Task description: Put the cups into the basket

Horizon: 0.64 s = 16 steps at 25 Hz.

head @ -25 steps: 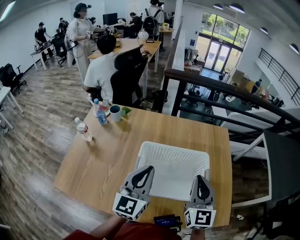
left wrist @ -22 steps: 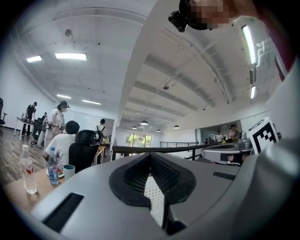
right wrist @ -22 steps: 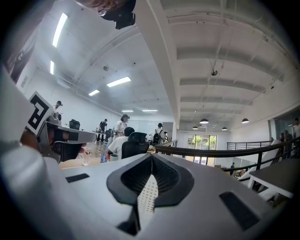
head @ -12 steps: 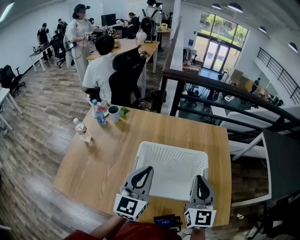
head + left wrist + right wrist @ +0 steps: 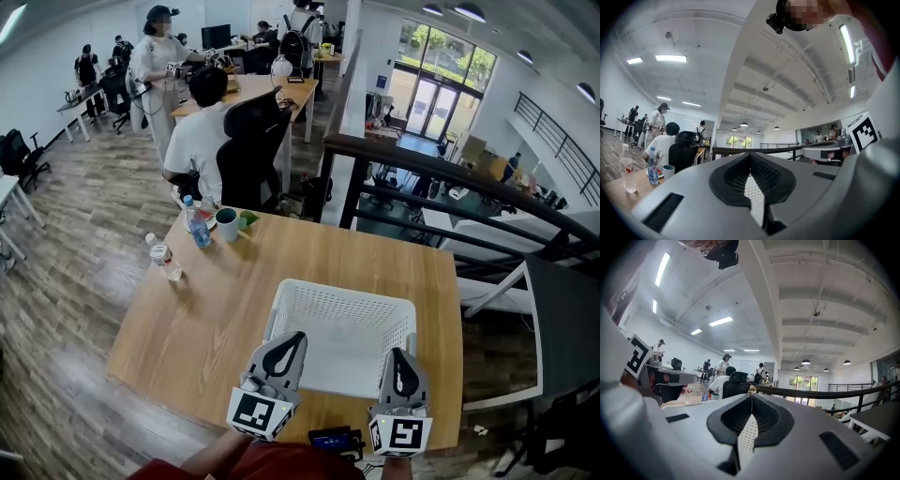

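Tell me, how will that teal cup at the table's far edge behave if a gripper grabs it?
The teal cup looks squat and upright, so it probably won't tip easily. Its smooth wall may slip between jaws. It seems rigid, possibly ceramic, so likely breakable.

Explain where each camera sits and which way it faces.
Head view: on the person's head, looking steeply down at table and white basket; left claw and right claw show at bottom.
Left gripper view: on the left claw, level along its shut jaws toward the cup; right claw's marker cube at right.
Right gripper view: on the right claw, level along its shut jaws; left claw's marker cube at left.
Shared: the cup, in head and left gripper views.
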Tool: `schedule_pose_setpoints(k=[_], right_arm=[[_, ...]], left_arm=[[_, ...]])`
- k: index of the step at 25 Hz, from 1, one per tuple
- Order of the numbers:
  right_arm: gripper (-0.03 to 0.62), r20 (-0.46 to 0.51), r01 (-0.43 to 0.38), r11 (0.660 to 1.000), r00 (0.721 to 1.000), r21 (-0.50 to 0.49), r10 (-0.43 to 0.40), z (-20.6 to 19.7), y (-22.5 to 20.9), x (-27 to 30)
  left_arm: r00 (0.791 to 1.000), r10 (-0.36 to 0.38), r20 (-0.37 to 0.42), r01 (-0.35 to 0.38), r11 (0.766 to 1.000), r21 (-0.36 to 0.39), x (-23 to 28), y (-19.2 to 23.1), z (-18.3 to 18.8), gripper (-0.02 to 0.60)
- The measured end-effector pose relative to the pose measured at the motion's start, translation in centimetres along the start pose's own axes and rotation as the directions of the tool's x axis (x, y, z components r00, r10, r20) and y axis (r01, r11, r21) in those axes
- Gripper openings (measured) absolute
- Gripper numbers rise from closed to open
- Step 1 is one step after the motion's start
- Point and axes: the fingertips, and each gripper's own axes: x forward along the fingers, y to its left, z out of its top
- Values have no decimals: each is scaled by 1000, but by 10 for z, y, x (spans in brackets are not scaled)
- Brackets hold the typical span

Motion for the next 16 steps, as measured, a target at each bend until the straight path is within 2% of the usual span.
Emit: schedule_pose_setpoints(k=[16], right_arm=[[11,-16,-8,1000,1000,-7,8,-2,1,-2]], left_arm=[[1000,-4,-6,4,1000,-3,-2,-3,1,8]])
